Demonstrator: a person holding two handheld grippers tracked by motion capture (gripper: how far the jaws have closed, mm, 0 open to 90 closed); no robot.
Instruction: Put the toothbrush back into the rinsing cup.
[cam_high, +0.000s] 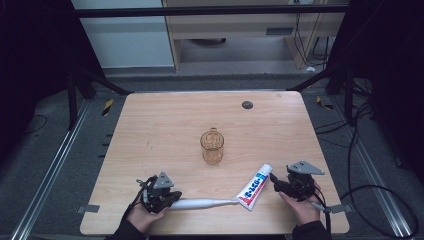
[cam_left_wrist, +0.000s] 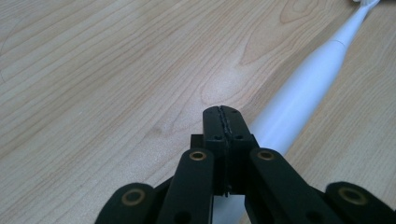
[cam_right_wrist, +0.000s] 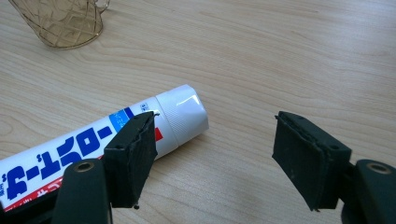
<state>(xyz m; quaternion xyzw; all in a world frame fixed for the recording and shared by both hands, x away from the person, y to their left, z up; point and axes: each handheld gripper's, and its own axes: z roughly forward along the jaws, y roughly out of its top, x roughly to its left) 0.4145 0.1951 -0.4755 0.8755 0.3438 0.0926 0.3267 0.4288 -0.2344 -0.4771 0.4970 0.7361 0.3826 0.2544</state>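
Observation:
A white electric toothbrush (cam_high: 200, 203) lies along the table's front edge, its head touching the flat end of a white toothpaste tube (cam_high: 255, 186) with blue and red print. My left gripper (cam_high: 174, 198) rests at the toothbrush's handle end. In the left gripper view its jaws (cam_left_wrist: 222, 115) are shut with nothing between them, and the toothbrush handle (cam_left_wrist: 299, 98) runs just to their right. My right gripper (cam_high: 276, 183) sits at the tube's cap end. It stands open (cam_right_wrist: 215, 135), with the tube's white cap (cam_right_wrist: 184, 116) beside one pad (cam_right_wrist: 133, 158). An amber glass mug (cam_high: 212, 146) stands mid-table.
The mug (cam_right_wrist: 60, 23) is beyond the tube in the right gripper view. A small dark round disc (cam_high: 247, 105) sits near the wooden table's (cam_high: 160, 125) far edge. Metal frame rails and cables (cam_high: 360, 150) run around the table on the floor.

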